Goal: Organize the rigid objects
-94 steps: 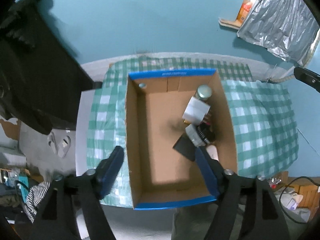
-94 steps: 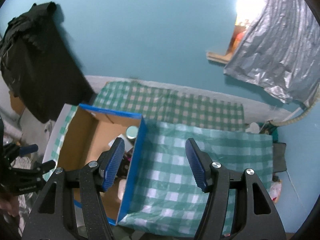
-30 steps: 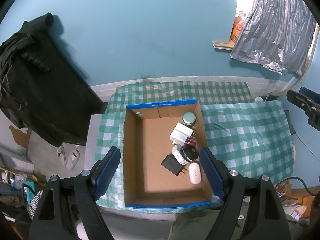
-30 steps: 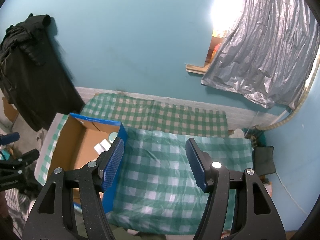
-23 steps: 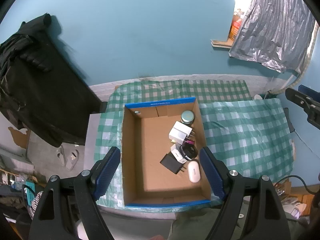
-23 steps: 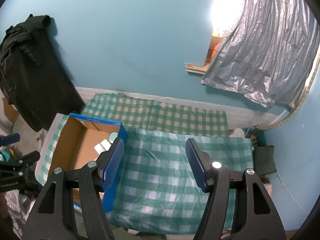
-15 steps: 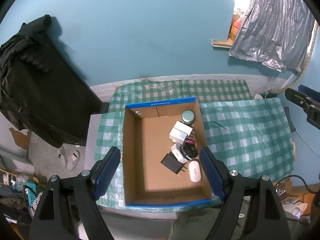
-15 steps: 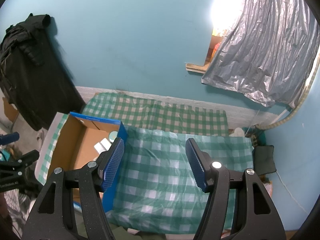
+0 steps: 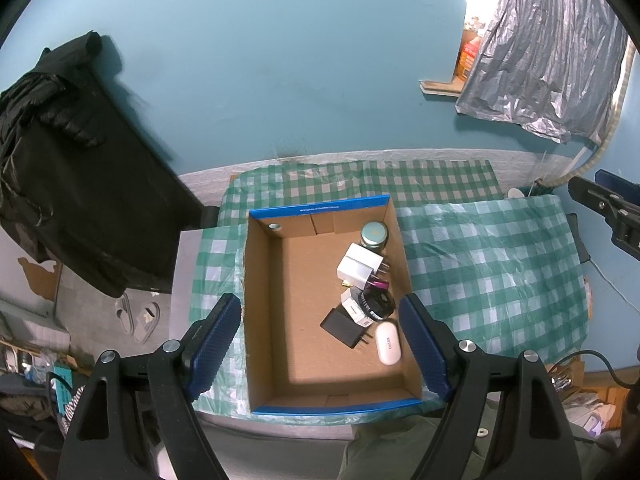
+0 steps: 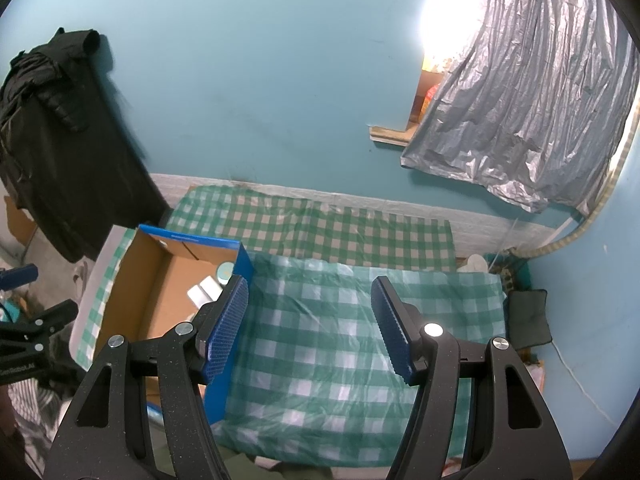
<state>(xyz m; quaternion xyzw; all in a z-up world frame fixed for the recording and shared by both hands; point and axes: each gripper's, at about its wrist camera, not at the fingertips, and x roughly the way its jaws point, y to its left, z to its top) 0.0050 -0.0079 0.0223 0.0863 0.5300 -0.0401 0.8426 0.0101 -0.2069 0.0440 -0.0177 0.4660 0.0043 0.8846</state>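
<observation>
One cardboard box (image 9: 264, 320) with blue rims sits on the green checked tablecloth (image 9: 492, 272), and all the small items lie along its right wall — a jar with a pale green lid (image 9: 374, 234) in the far corner, then a white charger (image 9: 358, 269), a black round gadget (image 9: 376, 305), a black charger (image 9: 345, 327) and a white earbud case (image 9: 387, 345) nearest the camera. The box's left half is bare cardboard.

Held high above the box, the left gripper (image 9: 320, 340) has its jaws spread wide and holds nothing; its blue pads frame the box's two long sides.

From the right wrist view, the right gripper (image 10: 308, 324) is likewise wide apart and unladen, above an uncluttered stretch of tablecloth (image 10: 340, 328) right of the box (image 10: 140, 292). That view shows only the jar lid (image 10: 225, 269) and white charger (image 10: 204, 293) — the box wall and a finger hide the rest.
</observation>
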